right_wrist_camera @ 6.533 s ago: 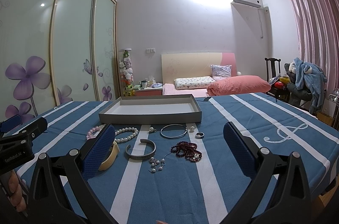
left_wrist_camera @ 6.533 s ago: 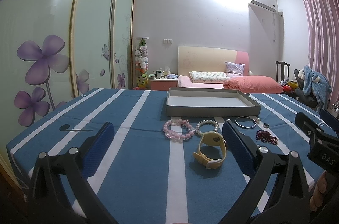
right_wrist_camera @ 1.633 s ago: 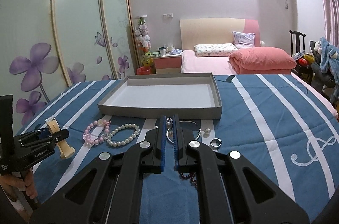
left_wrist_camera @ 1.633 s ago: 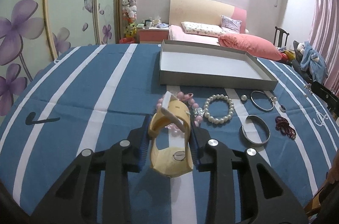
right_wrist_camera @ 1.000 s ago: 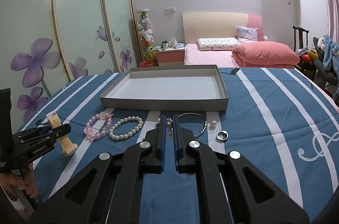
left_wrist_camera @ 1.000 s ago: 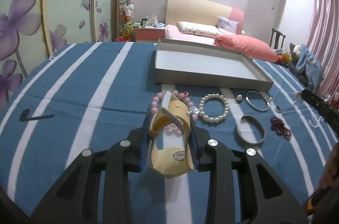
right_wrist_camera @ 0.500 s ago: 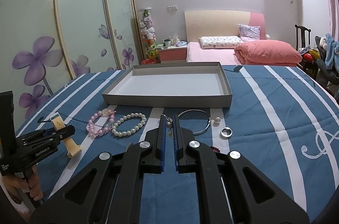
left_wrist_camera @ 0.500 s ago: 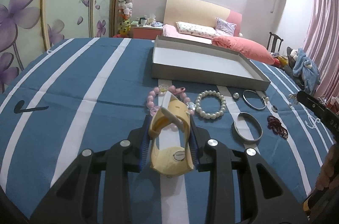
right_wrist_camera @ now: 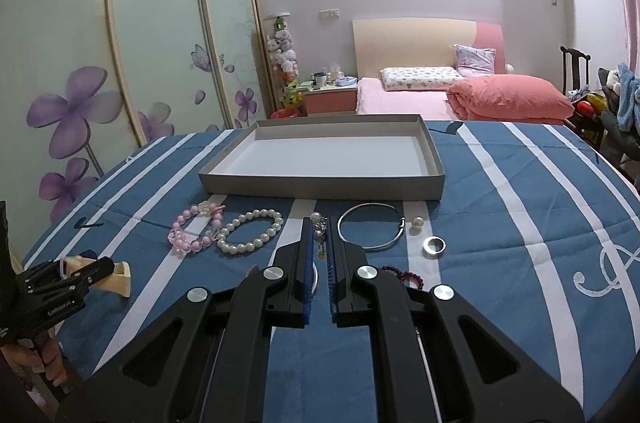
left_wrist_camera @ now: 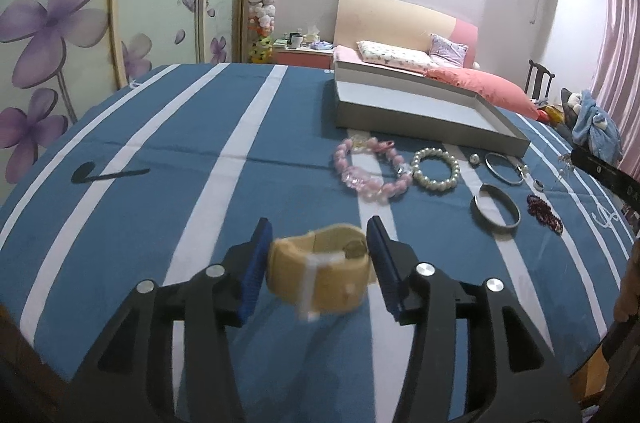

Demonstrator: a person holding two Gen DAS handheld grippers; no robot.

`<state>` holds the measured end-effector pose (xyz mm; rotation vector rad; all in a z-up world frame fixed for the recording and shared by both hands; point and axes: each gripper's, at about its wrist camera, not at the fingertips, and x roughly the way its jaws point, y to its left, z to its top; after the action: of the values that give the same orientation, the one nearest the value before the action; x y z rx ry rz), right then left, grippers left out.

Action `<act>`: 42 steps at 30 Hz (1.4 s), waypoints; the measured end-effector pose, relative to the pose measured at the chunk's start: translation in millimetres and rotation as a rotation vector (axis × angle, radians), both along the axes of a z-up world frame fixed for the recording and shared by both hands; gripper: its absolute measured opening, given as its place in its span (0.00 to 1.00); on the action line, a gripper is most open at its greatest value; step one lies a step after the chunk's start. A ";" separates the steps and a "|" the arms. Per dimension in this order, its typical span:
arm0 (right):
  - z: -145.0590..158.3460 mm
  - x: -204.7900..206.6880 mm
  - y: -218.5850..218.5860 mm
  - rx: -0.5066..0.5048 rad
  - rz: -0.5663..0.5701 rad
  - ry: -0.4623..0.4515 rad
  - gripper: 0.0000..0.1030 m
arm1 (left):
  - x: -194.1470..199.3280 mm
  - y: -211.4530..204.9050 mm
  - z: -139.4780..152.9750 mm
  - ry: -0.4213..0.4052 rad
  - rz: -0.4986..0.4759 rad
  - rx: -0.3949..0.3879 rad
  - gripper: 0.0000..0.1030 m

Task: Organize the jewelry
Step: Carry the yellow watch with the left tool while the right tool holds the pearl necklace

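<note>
Our left gripper [left_wrist_camera: 318,259] is opening, the blurred yellow rubber watch [left_wrist_camera: 320,273] between its blue pads and no longer clearly pinched — low over the blue striped tablecloth [left_wrist_camera: 180,151], near the table's close edge. Our right gripper [right_wrist_camera: 319,255] is pressed together on a small dangling pearl charm [right_wrist_camera: 319,233]. The shallow grey cardboard tray [right_wrist_camera: 320,183] lies at the far side, bare cloth to its left.

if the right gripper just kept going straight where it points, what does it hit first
Probably the blue striped tablecloth just before the thin silver bangle, then the grey tray. The right gripper is shut on a small beaded piece; depth is unclear.
</note>
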<state>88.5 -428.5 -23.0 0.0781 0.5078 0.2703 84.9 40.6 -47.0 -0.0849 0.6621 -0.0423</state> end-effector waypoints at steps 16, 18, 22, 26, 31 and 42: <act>-4.2 -6.5 -8.6 0.012 -0.011 0.009 0.07 | -9.4 -4.5 -16.6 0.095 -0.018 0.090 0.67; -4.9 -6.9 -10.4 0.013 -0.012 0.012 0.07 | -9.7 -6.9 -14.8 0.091 -0.022 0.105 0.70; -5.1 -7.4 -11.7 0.013 -0.012 0.014 0.07 | -9.9 -7.3 -11.9 0.082 -0.031 0.105 0.71; -5.4 -8.1 -13.8 0.016 -0.016 0.016 0.07 | -10.3 -4.9 -3.1 0.047 -0.037 0.094 0.75; -6.7 -8.0 -17.8 0.017 -0.023 0.020 0.07 | -8.8 -11.4 -0.9 0.044 -0.092 0.120 0.76; -7.3 -7.7 -23.8 0.020 -0.037 0.027 0.07 | 7.6 -22.2 -12.2 0.110 -0.201 0.182 0.62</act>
<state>80.8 -452.4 -30.3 0.1105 0.5302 0.2384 92.5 18.4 -59.2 0.1556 0.7802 -0.1715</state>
